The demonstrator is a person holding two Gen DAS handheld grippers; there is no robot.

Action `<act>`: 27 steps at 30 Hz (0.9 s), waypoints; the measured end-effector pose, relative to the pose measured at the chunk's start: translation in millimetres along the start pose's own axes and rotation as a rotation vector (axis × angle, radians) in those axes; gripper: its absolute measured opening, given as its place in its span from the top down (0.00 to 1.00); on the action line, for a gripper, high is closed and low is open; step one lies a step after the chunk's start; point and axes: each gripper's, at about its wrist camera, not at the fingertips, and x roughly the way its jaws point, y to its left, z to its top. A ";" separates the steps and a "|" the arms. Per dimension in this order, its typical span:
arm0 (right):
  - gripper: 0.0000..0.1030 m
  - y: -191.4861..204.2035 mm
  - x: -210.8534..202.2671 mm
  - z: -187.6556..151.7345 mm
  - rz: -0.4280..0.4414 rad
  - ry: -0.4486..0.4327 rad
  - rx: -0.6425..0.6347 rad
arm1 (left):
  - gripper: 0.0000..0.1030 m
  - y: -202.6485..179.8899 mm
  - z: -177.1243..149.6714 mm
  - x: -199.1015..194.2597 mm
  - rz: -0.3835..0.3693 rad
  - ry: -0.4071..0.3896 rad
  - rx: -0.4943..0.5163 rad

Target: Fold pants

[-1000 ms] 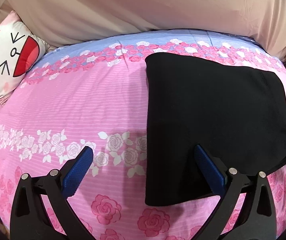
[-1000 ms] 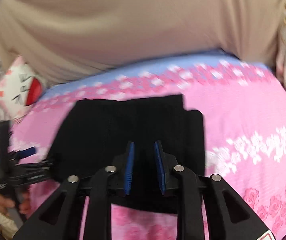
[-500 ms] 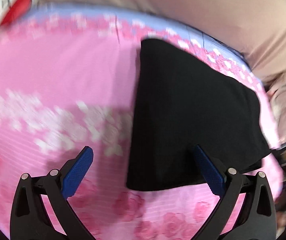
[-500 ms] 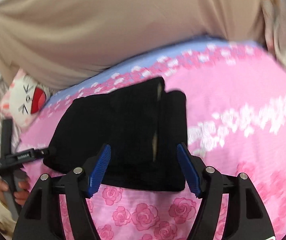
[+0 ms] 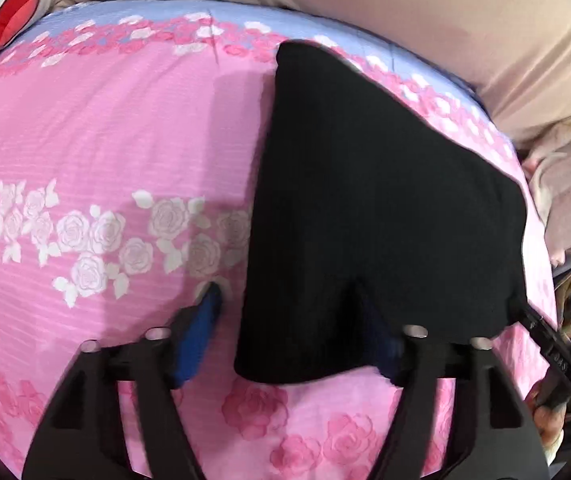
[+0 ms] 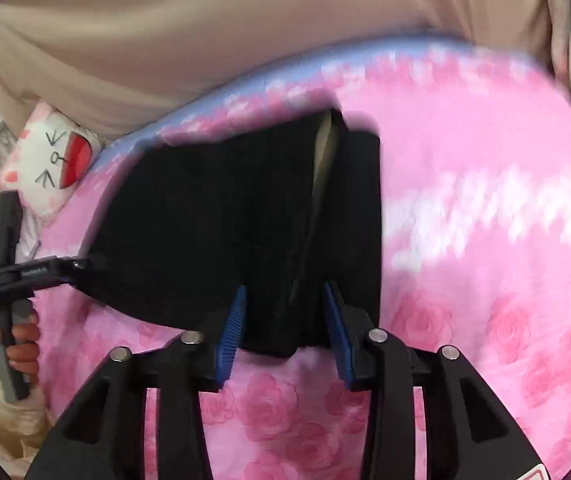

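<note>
The folded black knit pants [image 5: 373, 208], laid on the pink rose-print bed [image 5: 105, 140], were straddled at their six-o'clock edge by both half-closed, just-narrowing hand-held grippers, left [image 5: 297, 340] and right [image 6: 285, 328], seemingly for another fold, neither visibly pinching.

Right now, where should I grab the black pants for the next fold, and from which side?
Grip the near hem of the black pants, coming from the near edge. That edge lies flat and free on the bedspread, with the right gripper already straddling it.
</note>
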 end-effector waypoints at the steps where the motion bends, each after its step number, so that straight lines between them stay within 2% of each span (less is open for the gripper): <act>1: 0.52 0.7 -11.0 0.5 0.006 -0.022 0.021 | 0.28 -1.8 -1.0 -8.0 -0.001 -0.012 -0.002; 2: 0.46 1.2 -25.7 1.3 -0.016 -0.074 0.031 | 0.11 -1.8 -0.9 -17.7 -0.011 -0.036 -0.003; 3: 0.31 0.4 -35.4 2.1 -0.034 -0.113 0.033 | 0.04 0.2 0.5 -29.6 -0.018 -0.085 -0.014; 4: 0.25 -1.7 -39.0 3.7 -0.045 -0.127 0.035 | 0.05 2.2 1.5 -38.0 -0.011 -0.130 -0.032; 5: 0.24 -6.4 -36.4 5.8 -0.057 -0.111 0.045 | 0.05 4.7 5.5 -40.1 0.012 -0.156 -0.053; 7: 0.24 -18.7 -23.0 9.2 -0.064 -0.054 0.089 | 0.05 8.9 14.9 -25.7 0.023 -0.132 -0.070; 8: 0.24 -23.4 -13.3 8.9 -0.033 -0.018 0.124 | 0.05 11.0 18.1 -15.2 0.015 -0.103 -0.083; 10: 0.24 -31.0 6.2 4.2 0.053 0.048 0.198 | 0.05 16.5 18.1 7.2 -0.052 -0.015 -0.130; 11: 0.19 -29.5 9.1 2.8 0.073 0.029 0.206 | 0.05 15.2 16.7 13.6 -0.061 -0.003 -0.143; 12: 0.15 -25.8 9.8 1.2 0.084 0.003 0.191 | 0.05 8.9 14.8 9.9 -0.047 -0.054 -0.115; 13: 0.16 -21.0 15.9 1.2 0.069 0.012 0.169 | 0.05 2.1 14.7 11.1 -0.048 -0.055 -0.085; 14: 0.27 -13.4 19.6 2.4 0.021 -0.004 0.125 | 0.05 -2.5 16.0 17.2 -0.069 -0.028 -0.063; 15: 0.50 -8.6 22.4 2.7 0.034 0.010 0.111 | 0.26 -8.6 15.7 20.1 -0.053 -0.033 -0.037; 16: 0.56 -6.3 23.3 6.4 0.069 0.014 0.125 | 0.45 -14.4 15.2 18.2 -0.061 -0.050 -0.010; 17: 0.58 -2.5 17.3 11.8 0.087 0.008 0.121 | 0.54 -16.4 17.6 14.3 -0.064 -0.044 -0.011; 18: 0.61 -0.5 8.9 16.6 0.110 -0.003 0.110 | 0.68 -14.5 19.7 8.6 -0.087 -0.042 -0.022; 20: 0.63 6.9 -18.3 25.1 0.187 -0.027 0.110 | 0.73 -9.2 25.3 -9.6 -0.157 -0.048 -0.029; 22: 0.65 15.2 -40.5 23.6 0.234 -0.025 0.086 | 0.73 -3.7 17.8 -37.5 -0.204 -0.046 -0.028; 25: 0.64 18.1 -59.6 -2.0 0.229 0.029 0.081 | 0.73 -4.6 -8.0 -61.7 -0.209 -0.014 0.000; 26: 0.63 13.2 -57.2 -17.2 0.201 0.053 0.092 | 0.72 -6.0 -18.0 -61.0 -0.204 0.010 0.004; 27: 0.58 6.9 -50.0 -30.5 0.154 0.079 0.098 | 0.69 -4.9 -30.6 -55.3 -0.189 0.036 0.004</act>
